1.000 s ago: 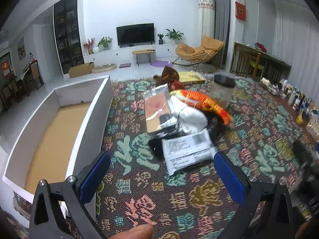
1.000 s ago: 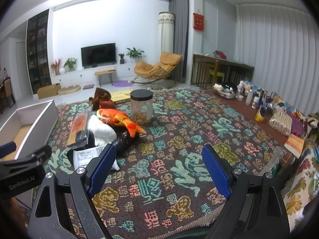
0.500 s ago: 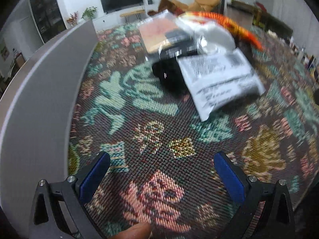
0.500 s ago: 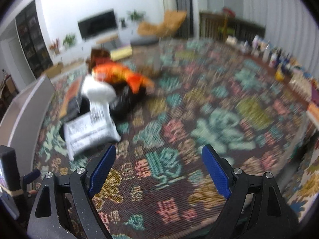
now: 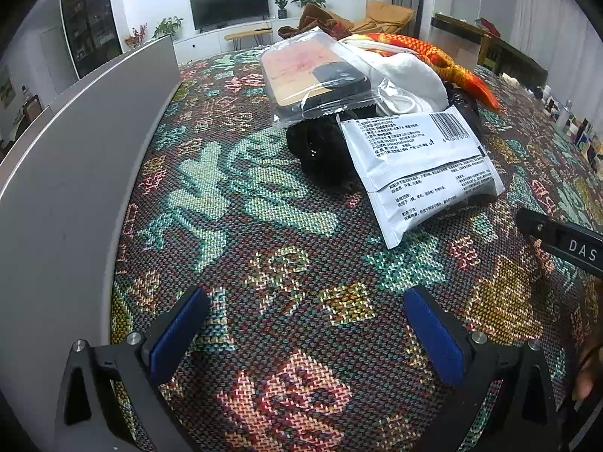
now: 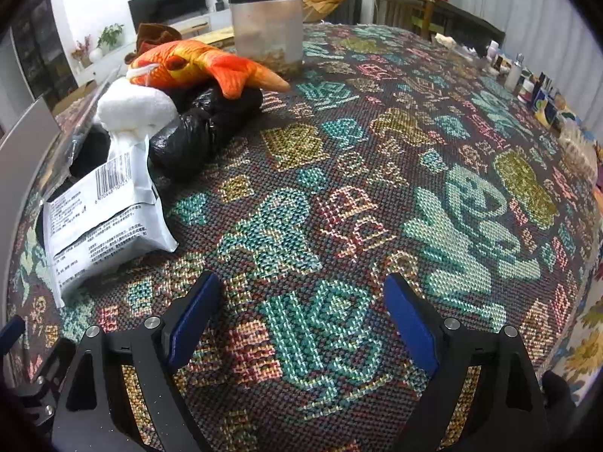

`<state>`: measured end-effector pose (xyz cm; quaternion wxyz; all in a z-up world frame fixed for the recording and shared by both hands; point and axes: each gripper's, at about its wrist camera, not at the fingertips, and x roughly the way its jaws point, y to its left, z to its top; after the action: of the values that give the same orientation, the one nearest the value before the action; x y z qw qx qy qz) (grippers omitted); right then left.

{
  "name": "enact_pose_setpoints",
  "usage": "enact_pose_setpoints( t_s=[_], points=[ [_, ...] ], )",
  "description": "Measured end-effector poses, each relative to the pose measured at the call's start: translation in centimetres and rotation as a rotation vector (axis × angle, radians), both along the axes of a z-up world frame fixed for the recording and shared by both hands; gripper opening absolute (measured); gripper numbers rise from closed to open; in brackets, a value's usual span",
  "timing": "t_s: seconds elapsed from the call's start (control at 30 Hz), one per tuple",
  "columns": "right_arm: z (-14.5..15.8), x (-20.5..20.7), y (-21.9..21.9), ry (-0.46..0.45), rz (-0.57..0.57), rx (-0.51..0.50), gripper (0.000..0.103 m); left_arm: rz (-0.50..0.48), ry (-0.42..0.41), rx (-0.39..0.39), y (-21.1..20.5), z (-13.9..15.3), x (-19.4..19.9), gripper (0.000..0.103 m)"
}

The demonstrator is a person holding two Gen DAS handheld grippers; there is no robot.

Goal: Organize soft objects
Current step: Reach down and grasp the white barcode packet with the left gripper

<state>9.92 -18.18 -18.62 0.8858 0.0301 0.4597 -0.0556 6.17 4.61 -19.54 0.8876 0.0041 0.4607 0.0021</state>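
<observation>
A heap of soft things lies on the patterned cloth: a white printed packet point(image 5: 422, 165) point(image 6: 98, 222), a clear bag holding a phone case point(image 5: 316, 75), a white plush point(image 5: 407, 75) point(image 6: 135, 109), an orange fish toy point(image 5: 437, 56) point(image 6: 203, 64) and a black bundle point(image 5: 324, 147) point(image 6: 203, 124). My left gripper point(image 5: 305, 335) hovers low over the cloth, open and empty, short of the packet. My right gripper point(image 6: 301, 324) is also open and empty, to the right of the packet and nearer than the heap.
A white box wall point(image 5: 75, 158) rises along the left. A clear jar with a black lid point(image 6: 267, 26) stands behind the fish. Small bottles point(image 6: 527, 79) line the far right edge. The right gripper's arm point(image 5: 565, 245) shows at the left view's right edge.
Both grippers have dropped from a high view of the room to just above the cloth and moved closer to the heap. Both stayed open.
</observation>
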Motion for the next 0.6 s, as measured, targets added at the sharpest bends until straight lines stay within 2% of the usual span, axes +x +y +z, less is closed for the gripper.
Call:
enact_pose_setpoints(
  t_s=[0.23,0.6],
  points=[
    [-0.1,0.1,0.0,-0.011,-0.001,-0.003,0.092,0.004,-0.019,-0.002,0.0,-0.1,-1.3,0.103],
    [-0.1,0.2,0.0,-0.015,0.005,0.012,0.093,-0.013,-0.020,-0.008,0.2,0.1,-1.3,0.103]
  ],
)
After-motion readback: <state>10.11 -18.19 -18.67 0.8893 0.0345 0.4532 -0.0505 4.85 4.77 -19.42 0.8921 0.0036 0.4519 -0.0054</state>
